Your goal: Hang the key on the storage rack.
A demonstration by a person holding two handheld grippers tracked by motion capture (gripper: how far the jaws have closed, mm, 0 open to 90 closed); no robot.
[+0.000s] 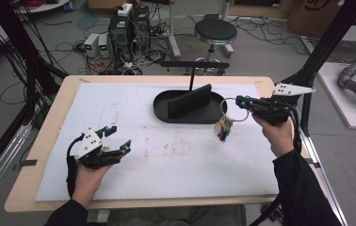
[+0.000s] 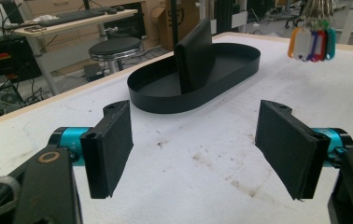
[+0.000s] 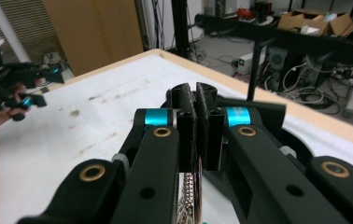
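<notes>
On a white-covered tabletop [image 1: 119,188] in a cable-strewn lab, the right gripper [image 1: 247,104], clamped on a key ring [image 1: 229,107], dangles its coloured tags [image 1: 223,130] just beside the black tray [image 1: 166,113] near the far edge; the left gripper [image 1: 117,138] waits wide open, empty.

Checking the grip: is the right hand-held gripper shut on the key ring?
Shut on it: the right hand-held gripper pinches the key ring, tags dangling.

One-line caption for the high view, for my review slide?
Right gripper holds a key ring with coloured tags above the white mat beside the black oval tray; left gripper rests open.
</notes>
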